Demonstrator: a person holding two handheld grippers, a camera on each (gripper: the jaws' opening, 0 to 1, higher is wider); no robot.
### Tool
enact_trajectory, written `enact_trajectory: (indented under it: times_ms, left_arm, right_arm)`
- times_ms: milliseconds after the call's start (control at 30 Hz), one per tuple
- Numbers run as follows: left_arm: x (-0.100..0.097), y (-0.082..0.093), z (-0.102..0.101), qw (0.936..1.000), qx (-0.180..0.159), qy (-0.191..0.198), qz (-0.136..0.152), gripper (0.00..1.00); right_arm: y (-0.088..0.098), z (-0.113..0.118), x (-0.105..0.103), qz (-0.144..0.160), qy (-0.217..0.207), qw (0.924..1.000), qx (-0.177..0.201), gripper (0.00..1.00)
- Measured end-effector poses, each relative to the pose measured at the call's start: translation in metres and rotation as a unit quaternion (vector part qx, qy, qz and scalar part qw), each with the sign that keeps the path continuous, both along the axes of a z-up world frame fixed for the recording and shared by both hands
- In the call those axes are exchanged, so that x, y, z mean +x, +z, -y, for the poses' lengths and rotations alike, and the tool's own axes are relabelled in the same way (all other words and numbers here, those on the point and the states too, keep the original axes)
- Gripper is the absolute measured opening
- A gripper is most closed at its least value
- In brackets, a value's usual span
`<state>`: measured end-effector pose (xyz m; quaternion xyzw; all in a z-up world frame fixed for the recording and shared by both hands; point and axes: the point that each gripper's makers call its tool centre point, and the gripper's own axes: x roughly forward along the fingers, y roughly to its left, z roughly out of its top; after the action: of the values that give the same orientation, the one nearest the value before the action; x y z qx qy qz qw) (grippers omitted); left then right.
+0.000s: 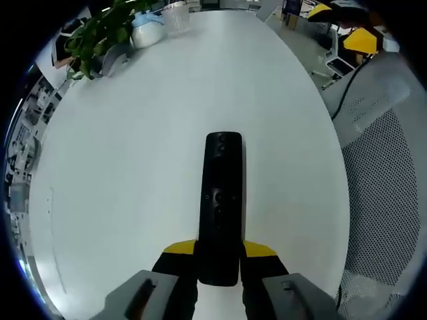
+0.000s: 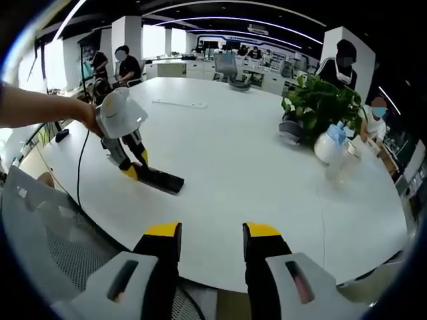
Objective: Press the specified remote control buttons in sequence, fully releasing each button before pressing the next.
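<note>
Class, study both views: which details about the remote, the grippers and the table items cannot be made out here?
- Remote: button labels too small and dark in the left gripper view; its near end is covered by the left gripper.
- Remote: buttons too small in the right gripper view.
- Spray bottle: contents unreadable beside the plant.

1. You have a white oval table (image 1: 133, 167) under everything.
2. At its far end stand a leafy potted plant (image 2: 320, 103), a pale spray bottle (image 2: 330, 145) just beside it and a clear plastic cup (image 1: 176, 17).
3. Your near side shows a grey mesh chair (image 1: 383, 187).
4. Seated people (image 2: 127, 67) sit beyond the table.
</note>
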<state>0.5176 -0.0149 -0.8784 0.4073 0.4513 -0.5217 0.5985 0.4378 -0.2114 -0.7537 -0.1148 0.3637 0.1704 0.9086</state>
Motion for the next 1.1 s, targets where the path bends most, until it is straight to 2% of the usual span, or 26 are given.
enact_trajectory:
  times_ms: [1100]
  left_arm:
    - [-0.026, -0.001, 0.001, 1.0, 0.006, -0.007, 0.0, 0.23]
  right_arm:
    - [-0.003, -0.001, -0.002, -0.005, 0.008, 0.9999, -0.007, 0.37]
